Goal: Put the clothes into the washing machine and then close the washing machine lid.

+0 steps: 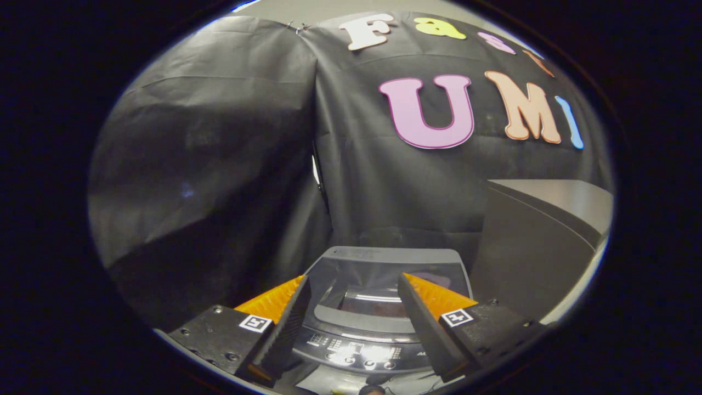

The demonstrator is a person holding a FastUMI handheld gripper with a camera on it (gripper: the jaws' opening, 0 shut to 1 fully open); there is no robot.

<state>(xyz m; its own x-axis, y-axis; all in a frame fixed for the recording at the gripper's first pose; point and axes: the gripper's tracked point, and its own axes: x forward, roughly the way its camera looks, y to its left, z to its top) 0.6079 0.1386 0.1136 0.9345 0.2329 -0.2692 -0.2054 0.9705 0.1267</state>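
A grey top-loading washing machine [384, 255] stands below me, seen between and beyond the fingers. Its dark glass lid [378, 299] appears to lie flat over the tub, reflecting a streak of light. The control panel [356, 351], with a row of buttons, is on the side nearest me. My gripper [355, 278] hovers above the machine, open, its fingers spread wide over the lid with nothing between them.
A tall grey box-like cabinet [537, 241] stands close against the machine's right side, rising well above it. Black cloth walls [219, 164] hang behind the machine and to its left, meeting in a corner.
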